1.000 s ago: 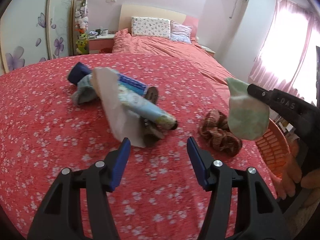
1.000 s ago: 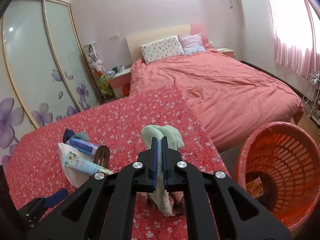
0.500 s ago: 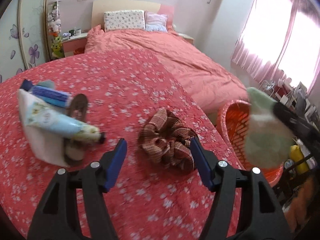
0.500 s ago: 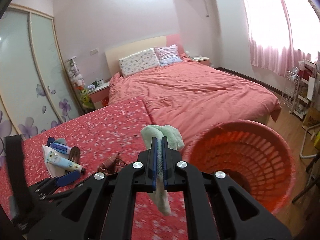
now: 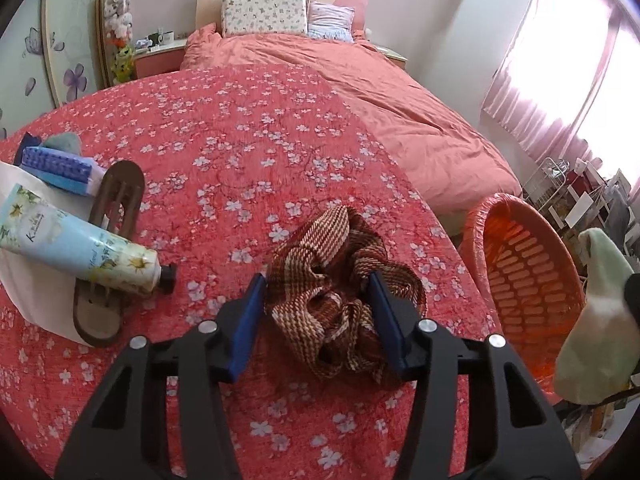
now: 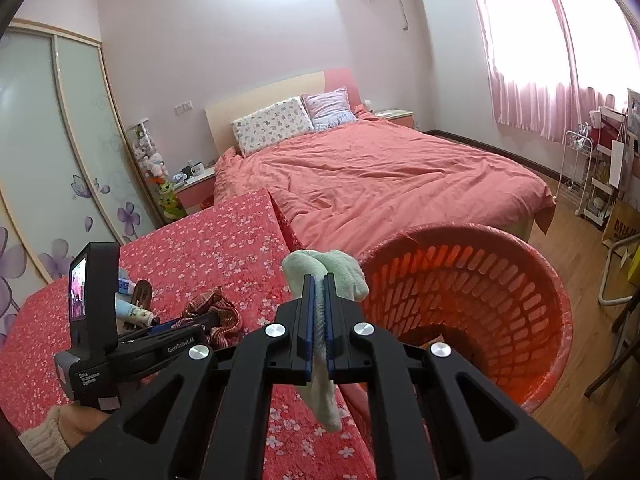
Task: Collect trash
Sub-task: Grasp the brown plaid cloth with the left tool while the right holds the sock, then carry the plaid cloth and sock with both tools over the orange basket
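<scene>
Here the left hand-held gripper [image 5: 318,316] straddles the brown checked scrunchie [image 5: 340,292] on the floral bedspread [image 5: 240,136], jaws open, while the right hand-held gripper [image 6: 317,320] pinches a pale green sock [image 6: 324,276] beside the orange basket [image 6: 472,300].

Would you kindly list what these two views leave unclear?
- Orange slotted plastic basket: its bottom contents, right wrist view, hidden by the right claw and pale green sock.
- Brown checked fabric scrunchie: whether the left claw touches it.
</scene>
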`<state>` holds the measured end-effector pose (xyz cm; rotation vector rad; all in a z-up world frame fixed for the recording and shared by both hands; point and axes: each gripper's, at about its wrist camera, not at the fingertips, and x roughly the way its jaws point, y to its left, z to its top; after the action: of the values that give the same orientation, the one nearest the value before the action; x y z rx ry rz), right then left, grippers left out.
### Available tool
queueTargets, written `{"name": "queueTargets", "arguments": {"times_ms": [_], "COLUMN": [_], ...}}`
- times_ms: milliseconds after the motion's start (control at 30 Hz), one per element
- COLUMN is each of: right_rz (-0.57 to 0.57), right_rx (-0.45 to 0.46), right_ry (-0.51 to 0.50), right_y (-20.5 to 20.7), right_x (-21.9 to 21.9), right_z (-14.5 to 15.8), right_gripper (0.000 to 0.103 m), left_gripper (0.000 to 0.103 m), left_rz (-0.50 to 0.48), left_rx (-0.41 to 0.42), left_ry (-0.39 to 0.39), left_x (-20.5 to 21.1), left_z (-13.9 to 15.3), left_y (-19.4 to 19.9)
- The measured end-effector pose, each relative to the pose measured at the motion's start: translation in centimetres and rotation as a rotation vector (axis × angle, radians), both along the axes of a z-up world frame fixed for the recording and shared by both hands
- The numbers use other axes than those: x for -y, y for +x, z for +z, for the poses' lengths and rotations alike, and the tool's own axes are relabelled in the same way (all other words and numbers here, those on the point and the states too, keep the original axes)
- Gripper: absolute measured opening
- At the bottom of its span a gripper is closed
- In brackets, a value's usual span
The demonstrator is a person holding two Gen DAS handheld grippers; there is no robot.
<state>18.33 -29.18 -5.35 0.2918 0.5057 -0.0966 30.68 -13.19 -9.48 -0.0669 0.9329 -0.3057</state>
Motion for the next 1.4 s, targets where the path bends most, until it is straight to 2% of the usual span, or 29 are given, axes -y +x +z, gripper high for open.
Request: {"name": "queueTargets", "arguments": {"times_ms": [33, 67, 100, 167, 267, 433, 833, 1100, 1400], "right_rz": [-0.001, -0.002, -0.003, -0.006, -0.009, -0.013, -0.045, -0.106, -0.189], "right_rx": [0.000, 0.001, 0.002, 0.005, 0.015, 0.047, 0.119, 0.155, 0.157], "right_ry": [0.001, 0.003, 0.004, 0.007, 0.010, 0.008, -0.002, -0.037, -0.052], "right_y": [0.0, -0.1, -0.2, -0.3, -0.7, -1.6, -3.9, -5.2, -5.3], "right_x": [0.1, 0.1, 0.1, 0.2, 0.2, 0.3, 0.9, 2.5, 5.5], "right_z": [0.0, 0.0, 0.0, 0.2, 0.5, 1.3, 2.9, 3.5, 3.0], "right_gripper": [0.005, 0.005, 0.005, 0.005, 0.005, 0.005, 0.005, 0.005, 0.005], "left_gripper": [0.052, 0.047, 0.033, 0.022, 0.017, 0.017, 0.017, 0.017, 0.017], "left_rz": [0.000, -0.001, -0.008, -0.028, -0.039, -0.049, -0.089, -0.155, -0.247], "left_rx": [0.004, 0.011, 0.017, 0.023, 0.020, 0.074, 0.248, 0.251, 0.245], "left_ry": [0.002, 0.009, 0.012, 0.011, -0.002, -0.008, 0.011, -0.057, -0.085], "left_x": [0.1, 0.1, 0.2, 0.3, 0.1, -0.1, 1.1, 3.5, 7.9], "left_z": [0.0, 0.0, 0.0, -0.1, 0.2, 2.3, 9.7, 12.3, 12.6], "left_y": [-0.2, -0.2, -0.4, -0.5, -0.6, -1.8, -6.8, -8.8, -10.1]}}
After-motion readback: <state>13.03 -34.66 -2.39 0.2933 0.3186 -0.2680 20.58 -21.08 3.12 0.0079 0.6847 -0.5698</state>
